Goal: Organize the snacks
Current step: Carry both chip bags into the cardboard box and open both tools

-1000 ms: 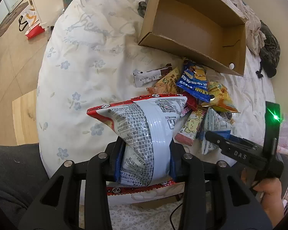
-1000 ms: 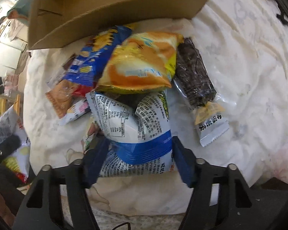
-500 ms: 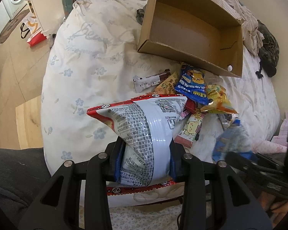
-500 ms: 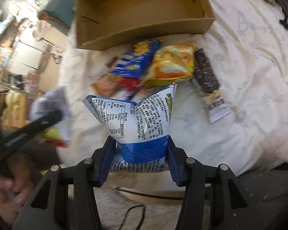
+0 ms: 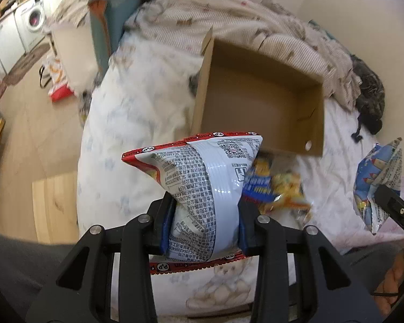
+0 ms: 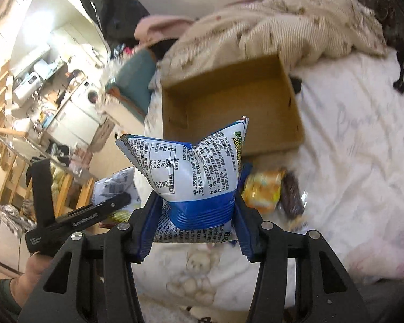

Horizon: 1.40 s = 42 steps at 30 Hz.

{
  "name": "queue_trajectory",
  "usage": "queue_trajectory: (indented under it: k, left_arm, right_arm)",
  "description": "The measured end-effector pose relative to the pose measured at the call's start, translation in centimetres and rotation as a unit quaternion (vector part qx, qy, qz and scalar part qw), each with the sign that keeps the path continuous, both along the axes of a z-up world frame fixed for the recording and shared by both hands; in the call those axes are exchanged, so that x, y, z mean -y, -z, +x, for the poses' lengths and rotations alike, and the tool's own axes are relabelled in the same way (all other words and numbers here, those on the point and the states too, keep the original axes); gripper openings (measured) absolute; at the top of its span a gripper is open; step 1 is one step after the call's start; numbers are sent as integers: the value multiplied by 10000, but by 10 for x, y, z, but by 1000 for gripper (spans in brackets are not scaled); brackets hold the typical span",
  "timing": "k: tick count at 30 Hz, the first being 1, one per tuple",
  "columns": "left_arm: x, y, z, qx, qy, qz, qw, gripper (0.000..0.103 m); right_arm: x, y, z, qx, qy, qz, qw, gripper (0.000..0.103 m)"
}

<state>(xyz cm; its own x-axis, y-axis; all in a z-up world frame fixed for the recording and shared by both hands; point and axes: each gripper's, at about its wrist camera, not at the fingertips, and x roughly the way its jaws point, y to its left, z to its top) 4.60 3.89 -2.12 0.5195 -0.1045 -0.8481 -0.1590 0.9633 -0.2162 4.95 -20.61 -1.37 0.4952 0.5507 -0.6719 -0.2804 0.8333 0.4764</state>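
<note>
My left gripper (image 5: 203,223) is shut on a red-edged white snack bag (image 5: 202,183), held in the air in front of the open cardboard box (image 5: 258,107). My right gripper (image 6: 194,223) is shut on a blue and white snack bag (image 6: 191,172), also lifted, with the box (image 6: 229,107) behind it. That blue bag shows at the right edge of the left wrist view (image 5: 377,183). Loose snack packets (image 5: 277,188) lie on the bed below the box's near wall; in the right wrist view I see a yellow packet (image 6: 264,191) and a dark one (image 6: 291,196).
The box sits on a white floral bedspread (image 5: 137,123). A rumpled striped blanket (image 5: 229,24) lies behind it and dark clothing (image 5: 369,99) at the far right. The wooden floor (image 5: 21,140) and a washing machine (image 5: 32,24) are at the left.
Both grippers have risen and tilted up with their bags, so the box now sits nearer the centre of each view. The snack pile has dropped low behind the bags.
</note>
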Motion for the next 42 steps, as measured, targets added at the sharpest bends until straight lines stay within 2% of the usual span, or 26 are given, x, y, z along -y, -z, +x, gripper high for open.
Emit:
queue_trajectory:
  k: [7, 15, 20, 23, 26, 30, 37, 42]
  left_arm:
    - [7, -28, 42, 274, 166, 214, 9993, 33]
    - [27, -29, 88, 439, 405, 452, 9972, 33]
    - [39, -20, 119, 536, 506, 627, 9953, 33]
    - [42, -3, 132, 551, 504, 630, 9952, 33]
    - [45, 14, 138, 515, 525, 650, 9952, 33]
    - [46, 36, 146, 379, 496, 669, 9958, 33]
    - [49, 45, 149, 391, 565, 666, 9954, 34]
    - [51, 44, 150, 443, 594, 777, 9942, 34]
  right_arm:
    - [15, -20, 25, 299, 150, 67, 9994, 53]
    - [17, -15, 77, 315, 288, 86, 9990, 53]
    - [14, 5, 109, 210, 404, 11, 9990, 53]
    - [13, 24, 124, 52, 491, -18, 9988, 53]
    - [12, 42, 134, -69, 562, -259, 9981, 53]
    - [13, 53, 139, -185, 587, -347, 9975, 54]
    - [12, 69, 148, -351, 663, -675, 9949, 55]
    - [12, 76, 151, -488, 665, -706, 9941, 57]
